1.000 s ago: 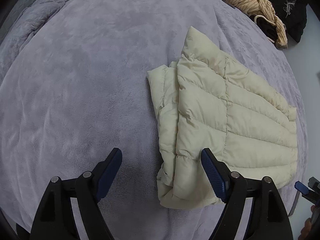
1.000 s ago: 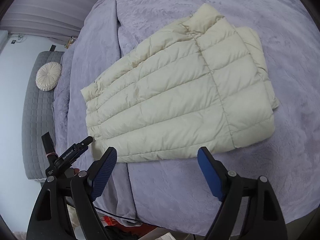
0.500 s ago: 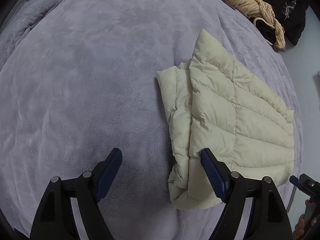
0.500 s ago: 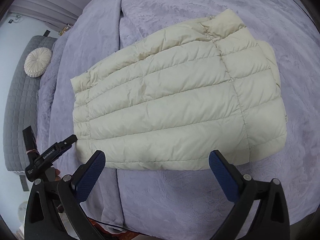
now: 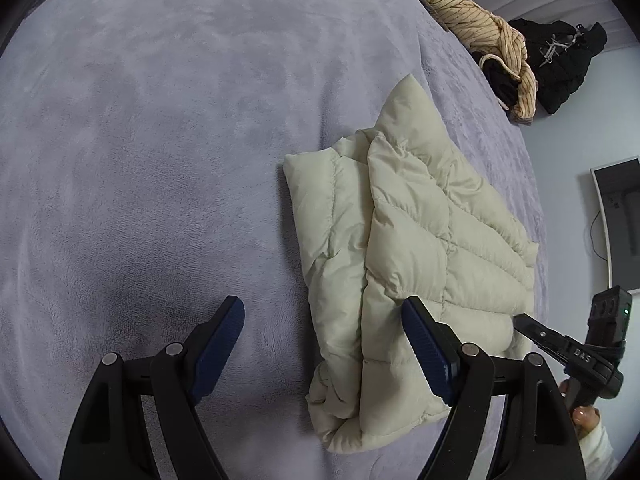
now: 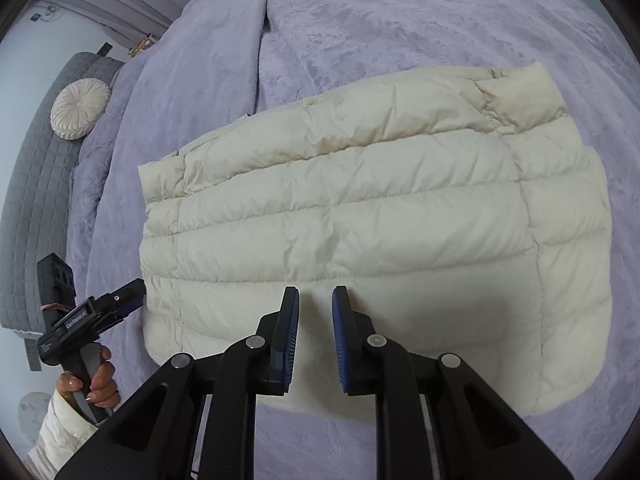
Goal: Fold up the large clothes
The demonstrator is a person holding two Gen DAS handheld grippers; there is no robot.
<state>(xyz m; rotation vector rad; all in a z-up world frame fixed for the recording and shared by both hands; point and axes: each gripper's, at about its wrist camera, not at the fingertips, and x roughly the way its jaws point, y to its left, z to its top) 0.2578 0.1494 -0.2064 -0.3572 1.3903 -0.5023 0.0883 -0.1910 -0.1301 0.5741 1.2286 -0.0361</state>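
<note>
A cream quilted jacket (image 6: 376, 236), already folded, lies on the lavender bedspread (image 5: 160, 140) near the bed's edge. The right gripper (image 6: 316, 300) sits over its near hem, and its jaws have just been closing to a narrow gap; whether fabric is pinched between its 2 pads is hard to tell. The left gripper (image 5: 322, 312) hangs wide open at the jacket's end, holding nothing.

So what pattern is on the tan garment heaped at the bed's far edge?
Thin dark stripes on the tan garment, seen best in the left wrist view.
</note>
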